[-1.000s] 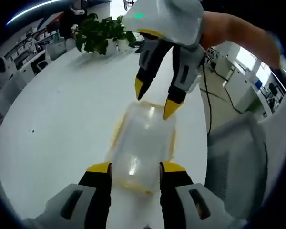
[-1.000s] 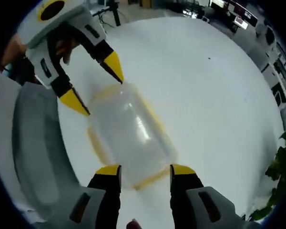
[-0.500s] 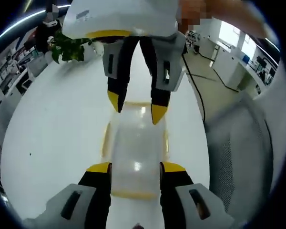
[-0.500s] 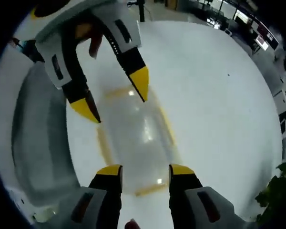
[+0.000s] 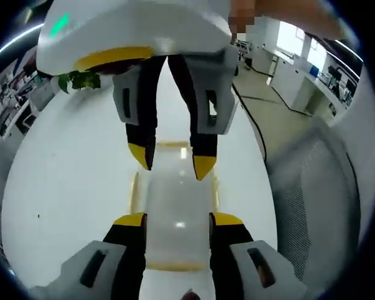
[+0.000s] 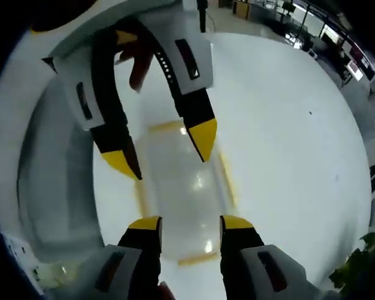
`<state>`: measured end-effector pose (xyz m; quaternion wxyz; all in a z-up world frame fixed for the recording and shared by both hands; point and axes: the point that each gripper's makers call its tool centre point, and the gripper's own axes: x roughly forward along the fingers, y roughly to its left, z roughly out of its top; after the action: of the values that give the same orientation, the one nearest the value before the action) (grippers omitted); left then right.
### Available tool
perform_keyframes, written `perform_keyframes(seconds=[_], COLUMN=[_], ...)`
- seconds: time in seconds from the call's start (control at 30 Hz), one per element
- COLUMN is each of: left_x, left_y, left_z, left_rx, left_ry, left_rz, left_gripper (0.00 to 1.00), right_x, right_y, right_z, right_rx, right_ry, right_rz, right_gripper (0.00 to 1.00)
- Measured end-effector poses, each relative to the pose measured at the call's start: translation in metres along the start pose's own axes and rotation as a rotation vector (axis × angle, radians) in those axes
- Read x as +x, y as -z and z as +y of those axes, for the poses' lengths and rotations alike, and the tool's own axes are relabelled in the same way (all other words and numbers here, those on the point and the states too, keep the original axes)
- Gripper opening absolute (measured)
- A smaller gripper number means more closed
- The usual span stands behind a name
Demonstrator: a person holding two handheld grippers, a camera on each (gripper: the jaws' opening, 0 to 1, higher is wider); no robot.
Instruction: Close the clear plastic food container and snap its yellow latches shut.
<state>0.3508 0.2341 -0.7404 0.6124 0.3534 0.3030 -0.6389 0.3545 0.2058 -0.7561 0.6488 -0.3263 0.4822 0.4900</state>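
Both the left gripper (image 5: 173,220) and right gripper (image 6: 182,223) hover open-fingered over the container (image 5: 175,200) near the surface (image 5: 69,175) edge; uneven pressing could skid it off

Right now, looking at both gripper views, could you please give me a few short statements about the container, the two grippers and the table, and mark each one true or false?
1. The container lies on a white table. True.
2. The left gripper is shut on the container. False: its jaws stand open, one on each side of the container.
3. The right gripper faces the left gripper from the other end of the container. True.
4. The container has red latches. False: the edges and latches look yellow.
5. A grey mesh chair stands beside the table. True.
6. The right gripper's jaws are closed together. False: they stand apart.
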Motion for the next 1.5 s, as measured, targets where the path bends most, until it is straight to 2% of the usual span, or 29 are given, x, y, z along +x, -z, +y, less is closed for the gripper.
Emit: perform_keyframes(seconds=[0.33,0.53,0.77,0.97,1.5], left_x=[0.001,0.002,0.001,0.000,0.006], left_y=[0.001,0.003,0.005,0.006,-0.002], left_z=[-0.003,-0.003,0.001,0.004,-0.004], left_rx=[0.000,0.005,0.002,-0.010,0.002], left_ry=[0.009,0.011,0.014,0.017,0.033], left_rz=[0.002,0.007,-0.003,-0.016,-0.044], left_gripper=[0.39,0.38,0.37,0.37,0.36], right_x=[-0.001,-0.003,-0.003,-0.003,0.002], right_y=[0.001,-0.003,-0.006,-0.007,-0.015], right_z=[0.002,0.000,0.000,0.001,0.001], right_rx=[-0.001,0.008,-0.022,-0.024,-0.030], right_ry=[-0.003,-0.003,-0.010,-0.019,-0.026], right_rz=[-0.008,-0.042,-0.074,-0.082,-0.122], right_gripper=[0.36,0.35,0.35,0.35,0.35])
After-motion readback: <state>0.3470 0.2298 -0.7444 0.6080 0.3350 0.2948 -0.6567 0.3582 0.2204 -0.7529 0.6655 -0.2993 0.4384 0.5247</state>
